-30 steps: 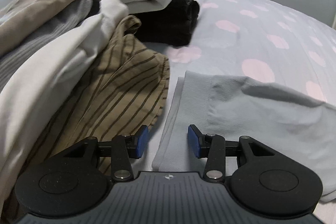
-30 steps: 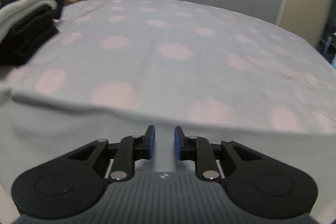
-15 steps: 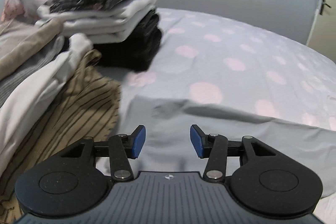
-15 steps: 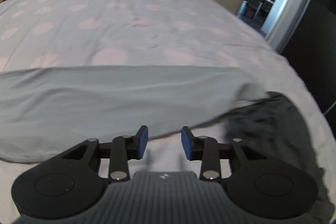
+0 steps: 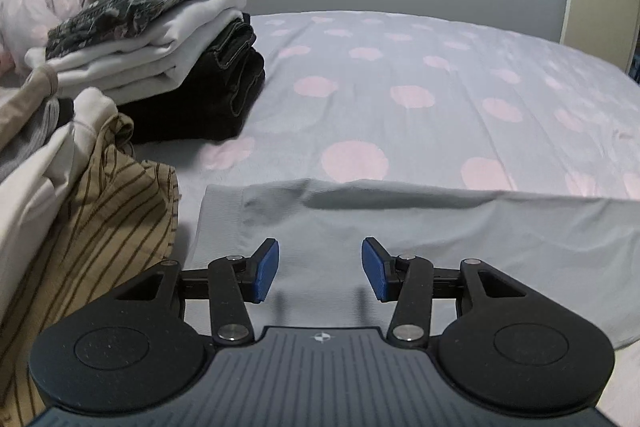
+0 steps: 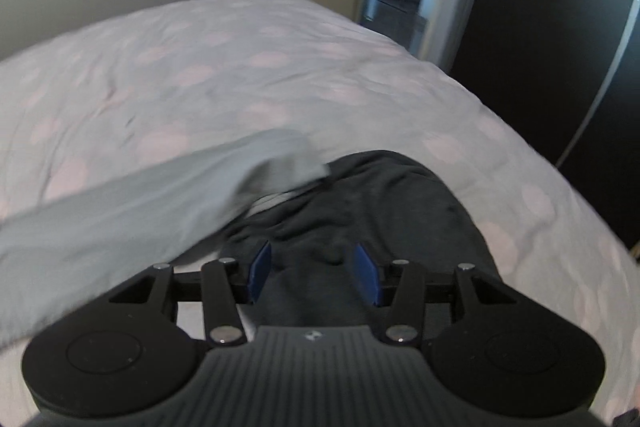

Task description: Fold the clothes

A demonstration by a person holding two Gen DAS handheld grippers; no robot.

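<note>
A pale grey garment (image 5: 440, 239) was laid flat across a spotted bed cover (image 5: 400, 87). The left gripper (image 5: 319, 275) was held over it, jaws apart and empty. The right gripper (image 6: 312, 273) was poised above a dark garment (image 6: 380, 211), its empty jaws opening.

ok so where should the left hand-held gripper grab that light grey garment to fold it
Probably the ribbed hem corner of the light grey garment, coming from the striped shirt's side. That edge lies flat and free on the bed, and the open left hand-held gripper hovers just above it.
</note>
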